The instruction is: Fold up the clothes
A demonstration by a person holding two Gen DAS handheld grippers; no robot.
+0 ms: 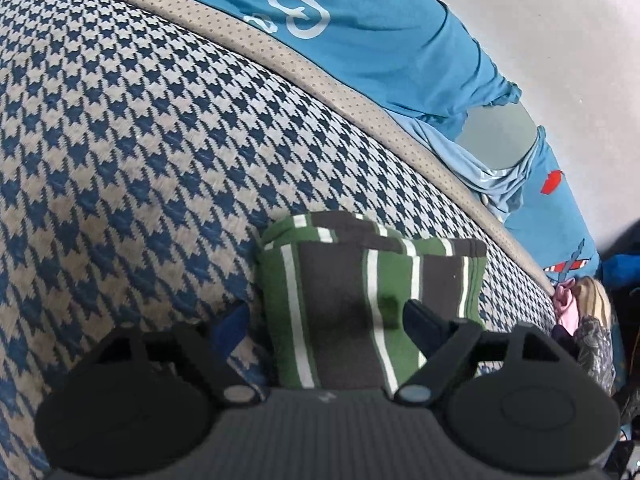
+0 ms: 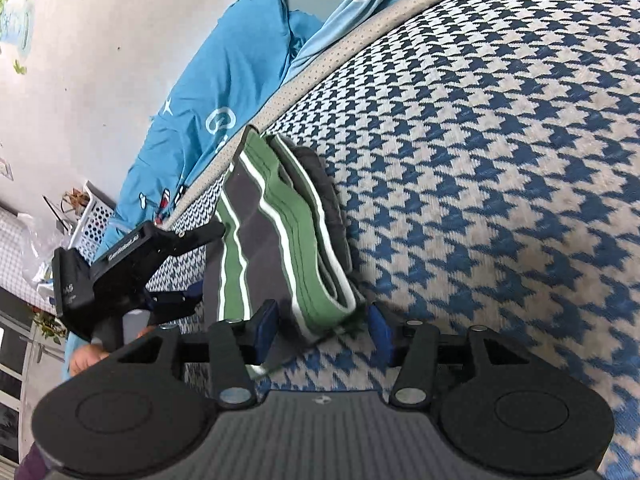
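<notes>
On a houndstooth bed cover [image 1: 120,140], the striped garment [image 1: 372,300] lay folded into a compact stack. Both the left hand-held gripper [image 1: 320,320] and right hand-held gripper [image 2: 320,330] stood released around it; a blue garment [image 1: 360,48] apparently remained unfolded.

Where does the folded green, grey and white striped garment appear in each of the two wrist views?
Left wrist view: folded green, grey and white striped garment lies low at centre, on the blue houndstooth cover.
Right wrist view: left of centre, running down towards the bottom.
Shared landmark: the beige dotted border strip behind it.
</notes>
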